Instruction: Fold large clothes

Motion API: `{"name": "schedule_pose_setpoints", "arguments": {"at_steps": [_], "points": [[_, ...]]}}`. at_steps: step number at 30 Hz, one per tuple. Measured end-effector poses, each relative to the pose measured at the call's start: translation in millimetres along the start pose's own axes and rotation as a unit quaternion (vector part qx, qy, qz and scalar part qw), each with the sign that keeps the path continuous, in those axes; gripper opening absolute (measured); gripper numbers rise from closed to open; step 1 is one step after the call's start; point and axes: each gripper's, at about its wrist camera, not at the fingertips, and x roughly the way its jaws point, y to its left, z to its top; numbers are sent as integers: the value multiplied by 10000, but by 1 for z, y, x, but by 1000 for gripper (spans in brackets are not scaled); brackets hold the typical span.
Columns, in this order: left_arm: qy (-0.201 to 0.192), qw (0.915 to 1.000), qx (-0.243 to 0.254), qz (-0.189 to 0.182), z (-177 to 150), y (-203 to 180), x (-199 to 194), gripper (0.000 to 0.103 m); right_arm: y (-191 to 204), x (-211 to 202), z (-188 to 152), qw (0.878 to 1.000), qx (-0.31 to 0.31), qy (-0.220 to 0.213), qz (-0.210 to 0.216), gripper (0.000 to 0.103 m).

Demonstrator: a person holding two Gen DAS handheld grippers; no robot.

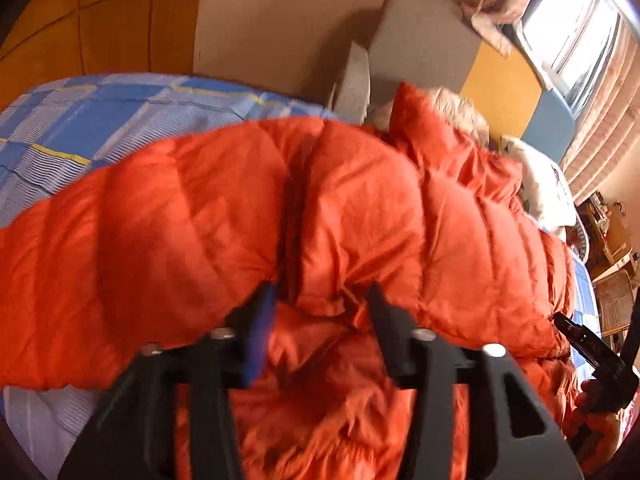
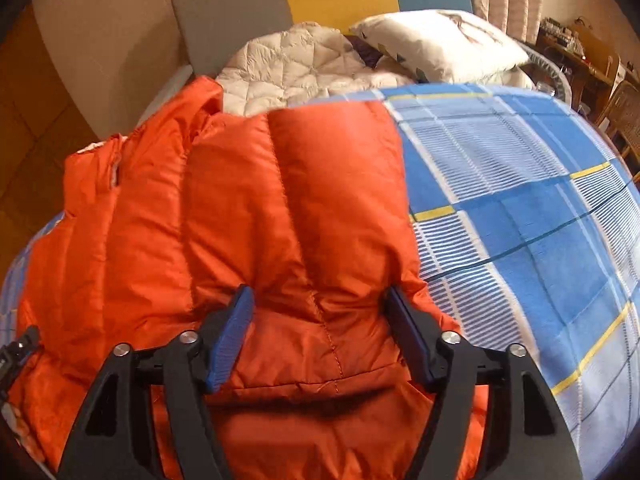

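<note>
One orange down jacket (image 1: 248, 208) fills the middle and lower part of the left wrist view, lying across a blue checked bedsheet (image 1: 100, 120) that shows at the upper left of that frame. Two black fingers of the left gripper (image 1: 320, 300) rise from the bottom edge with their tips spread apart; puffy orange fabric bulges between them, and the picture is too blurred to tell whether the pads touch it. Farther right, one grey cushion (image 1: 420, 36) leans on the wall at the upper middle, one window (image 1: 576, 28) glows at the upper right, and part of the other tool, the right gripper (image 1: 592, 356), shows at the lower right edge.

In the right wrist view, the same jacket (image 2: 240, 220) takes up the left and centre of the frame, folded into a thick stack with quilted seams running toward the top. Two fingers of the right gripper (image 2: 320, 296) stand wide apart at the bottom, one blue pad (image 2: 232, 340) on each, pressed against the sides of a fold of the jacket without closing on it. One cream quilted garment (image 2: 296, 60) lies beyond the jacket at the upper middle, one white pillow (image 2: 440, 44) sits to its right, and the checked sheet (image 2: 520, 208) covers the right half.
</note>
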Motion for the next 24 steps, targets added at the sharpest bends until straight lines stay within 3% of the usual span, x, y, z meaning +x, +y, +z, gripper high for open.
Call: {"name": "schedule_pose_setpoints", "arguments": {"at_steps": [4,9,13,19,24], "points": [[-156,9995,-272,-78,-11,18,-28,56,10,-34,-17,9994,-164,-270,148,76],[-320,9940,-1035,-166,-42,71,-70,56,26,-60,-49,9982,-338,-204,462,76],[-523,9858,-1591,73,-68,122,-99,57,43,-71,-75,9971,-502,-159,558,76],[-672,9621,-2570,609,-104,207,-127,66,56,-79,-105,9963,-728,-159,418,76],[-883,9327,-3430,678,-122,268,-140,70,53,-79,-118,9961,-862,-157,143,76]]}}
